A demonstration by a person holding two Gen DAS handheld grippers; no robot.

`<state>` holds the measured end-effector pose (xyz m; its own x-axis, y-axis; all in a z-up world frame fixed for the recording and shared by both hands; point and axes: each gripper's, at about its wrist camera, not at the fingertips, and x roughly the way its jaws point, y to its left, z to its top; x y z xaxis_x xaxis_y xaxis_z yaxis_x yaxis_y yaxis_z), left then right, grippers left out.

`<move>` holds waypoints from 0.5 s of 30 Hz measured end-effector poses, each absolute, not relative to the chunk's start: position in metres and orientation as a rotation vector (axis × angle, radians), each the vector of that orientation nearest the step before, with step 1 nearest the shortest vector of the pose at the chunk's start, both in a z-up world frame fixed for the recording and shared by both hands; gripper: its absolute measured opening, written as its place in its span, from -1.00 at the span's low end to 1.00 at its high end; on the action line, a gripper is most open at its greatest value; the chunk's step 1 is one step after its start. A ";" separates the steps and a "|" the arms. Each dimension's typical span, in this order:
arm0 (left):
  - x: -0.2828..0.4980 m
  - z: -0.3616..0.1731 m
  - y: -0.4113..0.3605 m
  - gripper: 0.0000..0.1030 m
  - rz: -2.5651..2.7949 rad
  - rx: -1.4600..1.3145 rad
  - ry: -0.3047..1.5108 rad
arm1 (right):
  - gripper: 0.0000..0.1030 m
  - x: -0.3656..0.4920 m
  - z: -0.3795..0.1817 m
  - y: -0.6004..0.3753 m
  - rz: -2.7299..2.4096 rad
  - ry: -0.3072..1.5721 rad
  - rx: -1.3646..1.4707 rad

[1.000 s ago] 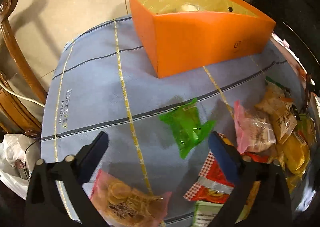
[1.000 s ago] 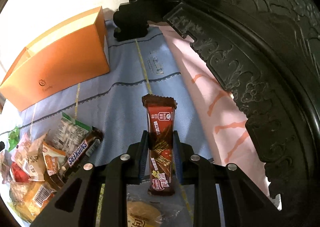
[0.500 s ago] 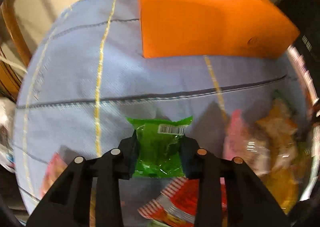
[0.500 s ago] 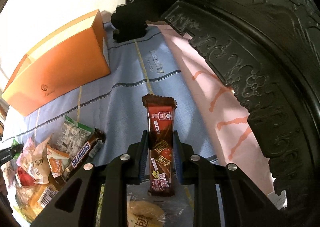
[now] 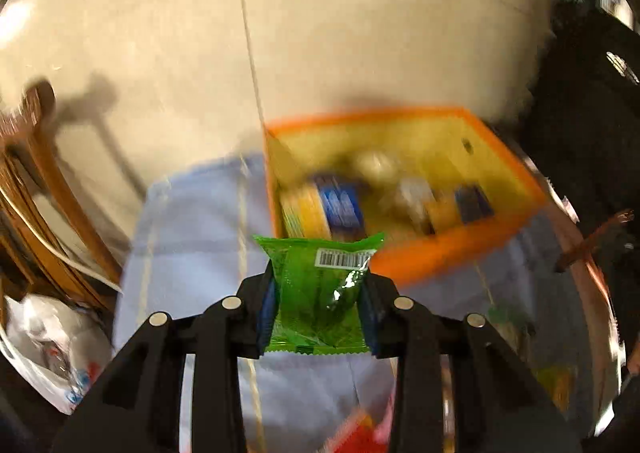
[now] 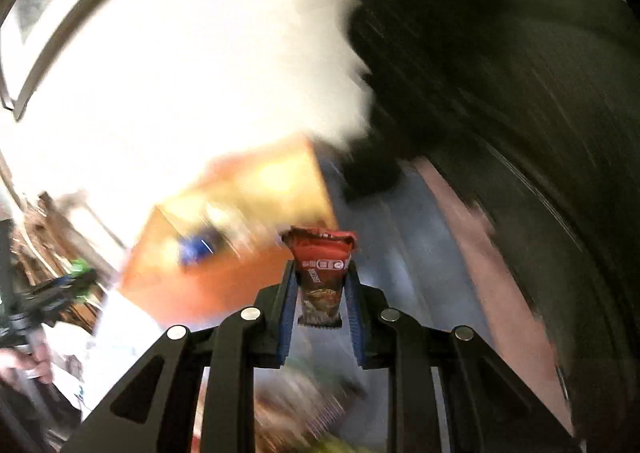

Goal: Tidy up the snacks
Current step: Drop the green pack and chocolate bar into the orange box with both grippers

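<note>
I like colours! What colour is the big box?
Orange box, yellowish inside; clearest in the left wrist view.

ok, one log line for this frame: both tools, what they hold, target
left tool: shut on green packet | right tool: shut on red bar | both lifted off blue cloth | target: orange box, open, part filled

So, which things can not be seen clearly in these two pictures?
- Snacks inside the orange box, left wrist view: motion blur, brands unreadable.
- Lower end of the green packet: hidden between the left gripper fingers.
- Red bar label, right wrist view: too small.
</note>
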<state>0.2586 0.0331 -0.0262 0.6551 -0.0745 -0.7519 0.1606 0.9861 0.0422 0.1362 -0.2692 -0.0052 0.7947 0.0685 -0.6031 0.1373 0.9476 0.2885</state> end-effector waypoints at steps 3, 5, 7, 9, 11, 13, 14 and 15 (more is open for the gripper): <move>0.295 -0.006 0.034 -0.35 -0.119 0.044 0.819 | -0.56 0.176 0.019 -0.256 0.018 0.616 0.295; 0.312 0.002 0.028 -0.35 -0.116 0.054 0.802 | -0.56 0.209 0.030 -0.248 0.056 0.625 0.297; 0.323 0.004 0.020 -0.35 -0.124 0.091 0.801 | -0.56 0.231 0.036 -0.242 0.057 0.626 0.271; 0.326 0.004 0.010 -0.34 -0.130 0.122 0.802 | -0.54 0.248 0.039 -0.237 0.060 0.627 0.256; 0.333 -0.001 0.006 0.16 -0.131 0.136 0.809 | 0.83 0.266 0.036 -0.234 0.056 0.648 0.259; 0.331 -0.008 0.002 0.88 -0.057 0.149 0.799 | 0.93 0.273 0.031 -0.231 0.021 0.674 0.222; 0.327 -0.010 0.001 0.92 -0.054 0.148 0.776 | 0.93 0.267 0.029 -0.231 0.024 0.676 0.208; 0.318 -0.017 0.002 0.92 -0.103 0.151 0.755 | 0.93 0.263 0.027 -0.231 0.036 0.675 0.198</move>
<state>0.3182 0.0022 -0.0172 0.7238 -0.0386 -0.6890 0.1474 0.9840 0.0997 0.2630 -0.2308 0.0266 0.7807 0.0976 -0.6172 0.0306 0.9806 0.1937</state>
